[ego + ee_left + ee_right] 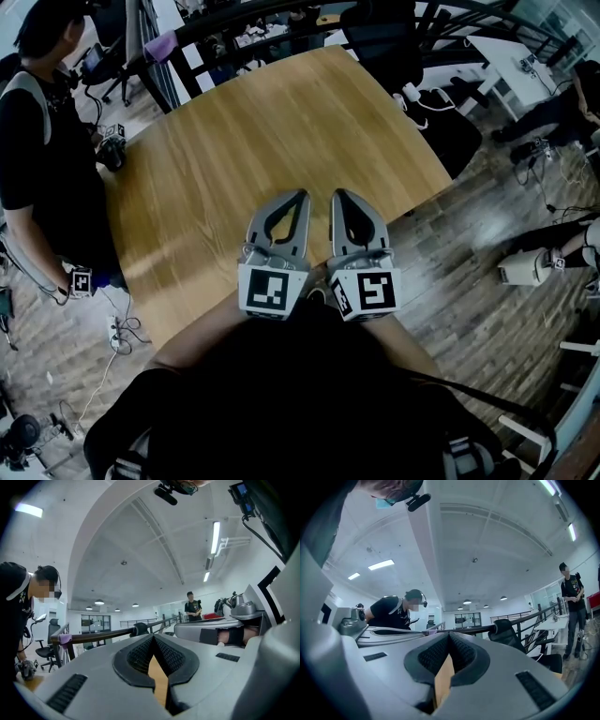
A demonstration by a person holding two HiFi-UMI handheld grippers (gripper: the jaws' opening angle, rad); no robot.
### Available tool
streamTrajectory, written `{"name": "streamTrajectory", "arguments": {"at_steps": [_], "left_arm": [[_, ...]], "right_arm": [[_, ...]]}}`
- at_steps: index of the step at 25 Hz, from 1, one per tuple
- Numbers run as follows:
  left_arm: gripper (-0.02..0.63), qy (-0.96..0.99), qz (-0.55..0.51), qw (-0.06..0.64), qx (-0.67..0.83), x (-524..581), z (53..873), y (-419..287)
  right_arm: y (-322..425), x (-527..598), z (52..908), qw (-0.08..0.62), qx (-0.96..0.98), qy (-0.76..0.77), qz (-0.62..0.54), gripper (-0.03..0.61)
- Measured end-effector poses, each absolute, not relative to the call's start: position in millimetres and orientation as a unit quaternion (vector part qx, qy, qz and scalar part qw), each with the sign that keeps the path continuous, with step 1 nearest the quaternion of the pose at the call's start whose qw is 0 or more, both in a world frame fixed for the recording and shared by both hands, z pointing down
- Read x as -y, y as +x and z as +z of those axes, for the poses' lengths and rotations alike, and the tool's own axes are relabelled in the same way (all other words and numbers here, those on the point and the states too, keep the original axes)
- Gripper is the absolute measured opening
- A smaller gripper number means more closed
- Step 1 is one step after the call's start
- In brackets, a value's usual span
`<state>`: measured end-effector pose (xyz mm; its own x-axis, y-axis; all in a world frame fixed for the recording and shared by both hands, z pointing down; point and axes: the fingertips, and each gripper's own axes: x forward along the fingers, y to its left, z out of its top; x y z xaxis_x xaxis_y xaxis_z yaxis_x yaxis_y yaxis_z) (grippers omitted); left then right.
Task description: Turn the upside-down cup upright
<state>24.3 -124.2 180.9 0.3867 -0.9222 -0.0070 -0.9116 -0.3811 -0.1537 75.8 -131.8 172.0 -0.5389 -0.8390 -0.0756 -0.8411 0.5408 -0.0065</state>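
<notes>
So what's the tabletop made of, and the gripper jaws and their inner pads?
The tabletop looks like wood or veneer: warm brown, long grain lines, soft sheen. The left gripper and right gripper shells seem matte grey plastic, smooth and moulded. Their pads are dark and finely ribbed, probably rubber.

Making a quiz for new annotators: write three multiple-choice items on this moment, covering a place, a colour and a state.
1. The right gripper is: A over the table's near edge; B over its far edge; C off it.
2. The table is: A white; B wood brown; C green.
3. The left gripper's jaws are: A wide apart; B together, empty; C shut on a cup.
A: its tips lie above the near boards. B: brown grain shows. B: the tips touch, nothing between.
</notes>
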Motion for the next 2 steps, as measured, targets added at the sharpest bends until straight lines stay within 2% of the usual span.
{"name": "streamTrajectory", "arguments": {"at_steps": [2], "left_arm": [[0.008,-0.83,-0.039,0.055,-0.554,126.1,183.9,23.6]], "right_arm": [[75.0,134.6,172.9,0.033,-0.876,-0.48,0.011,0.013]]}}
